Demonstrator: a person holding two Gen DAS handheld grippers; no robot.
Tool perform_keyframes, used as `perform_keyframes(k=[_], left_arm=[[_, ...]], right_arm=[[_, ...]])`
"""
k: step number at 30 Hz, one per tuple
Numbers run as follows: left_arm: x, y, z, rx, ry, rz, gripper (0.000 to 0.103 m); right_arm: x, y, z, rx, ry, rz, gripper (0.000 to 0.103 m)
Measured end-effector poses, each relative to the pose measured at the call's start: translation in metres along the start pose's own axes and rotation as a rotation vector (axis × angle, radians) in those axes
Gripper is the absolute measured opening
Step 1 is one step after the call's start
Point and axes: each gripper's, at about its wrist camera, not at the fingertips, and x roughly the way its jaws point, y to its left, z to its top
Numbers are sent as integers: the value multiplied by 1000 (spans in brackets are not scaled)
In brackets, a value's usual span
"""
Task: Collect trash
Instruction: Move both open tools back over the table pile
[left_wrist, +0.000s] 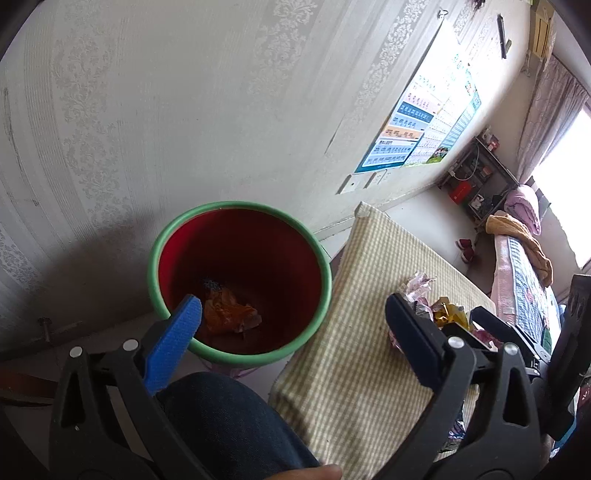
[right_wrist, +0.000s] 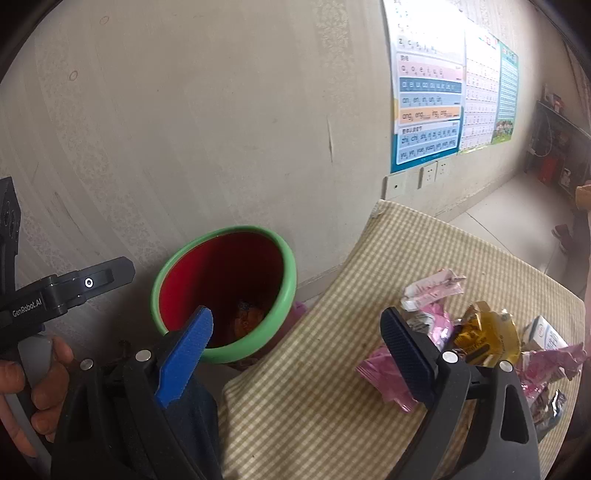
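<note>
A red bin with a green rim (left_wrist: 240, 206) stands by the wall, left of the table; an orange wrapper (left_wrist: 231, 314) lies at its bottom. The bin also shows in the right wrist view (right_wrist: 288, 273). My left gripper (left_wrist: 291, 314) is open and empty, held above the bin's near rim. My right gripper (right_wrist: 295, 328) is open and empty, between the bin and the trash. Crumpled wrappers lie on the checked tablecloth (right_wrist: 332, 387): pink ones (right_wrist: 432, 288), a yellow one (right_wrist: 484, 328) and a flat pink one (right_wrist: 380, 365). They show in the left wrist view too (left_wrist: 417, 284).
A white carton (right_wrist: 543, 332) and more pink wrappers (right_wrist: 554, 362) lie at the table's right edge. My left hand and its gripper body (right_wrist: 55, 295) are at the left. My knee in jeans (left_wrist: 229, 421) is below the bin. Posters (right_wrist: 428, 92) hang on the wall.
</note>
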Motion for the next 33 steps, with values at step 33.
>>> perform_keyframes(k=[33], left_arm=[[66,-194,-64,330,176,-127,97]], right_arm=[[-108,-216,-119,420,-31,-308,89]])
